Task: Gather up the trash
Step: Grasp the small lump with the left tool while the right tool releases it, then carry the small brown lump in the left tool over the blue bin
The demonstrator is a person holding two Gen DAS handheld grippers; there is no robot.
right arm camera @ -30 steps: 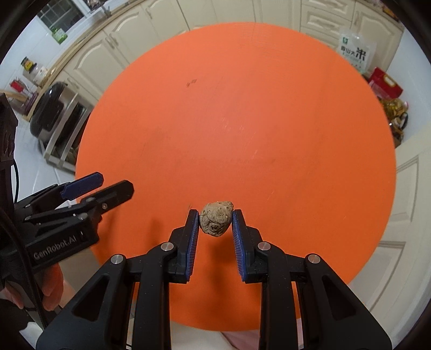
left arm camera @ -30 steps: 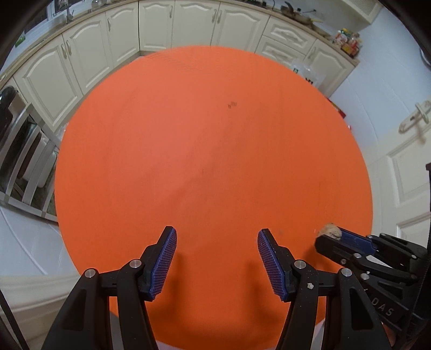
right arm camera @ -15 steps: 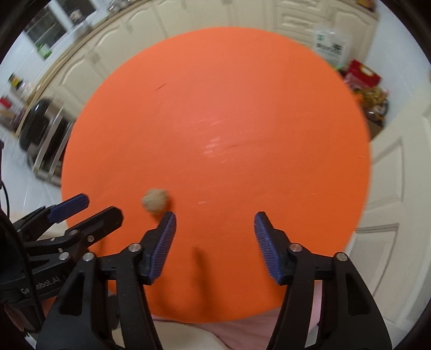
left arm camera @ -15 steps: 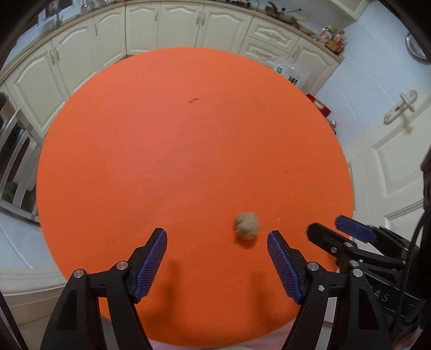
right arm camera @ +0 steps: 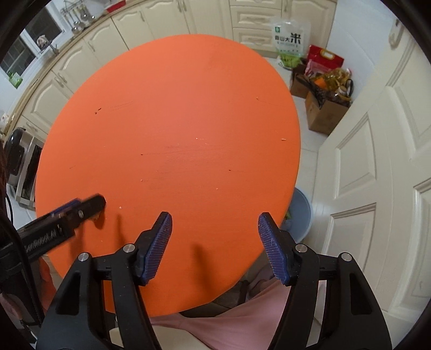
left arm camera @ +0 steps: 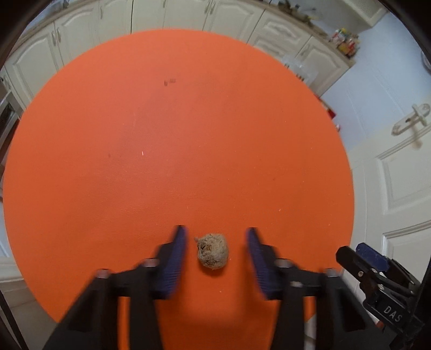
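**Brown crumpled ball between closing jaws on the orange table**

Blue ribbed pads line both grippers. In the left wrist view the left gripper [left arm camera: 215, 251] is blurred, its jaws closing around a brown crumpled ball of trash [left arm camera: 212, 251]; a clear gap shows on each side, wider on the right, so the pads do not touch it. The ball rests on the round orange table [left arm camera: 175, 150], close to its near edge. It is roughly round, slightly taller than wide in this view, with no clear long axis; a small tuft sticks out at its upper left.

In the right wrist view the right gripper [right arm camera: 214, 231] points down over the near right part of the table, its jaws moderately wide and opening, with nothing between them. Below them lies pink cloth [right arm camera: 242, 320] at the person's lap. The left gripper enters from the left there, and the ball itself cannot be made out.

Past the table edge on the right stands a pale blue bin [right arm camera: 303, 215]. Farther off are a white panelled door [right arm camera: 377, 175], cardboard boxes with bags [right arm camera: 326, 88], a rice bag [right arm camera: 289, 40] and cream cabinets [right arm camera: 167, 18].
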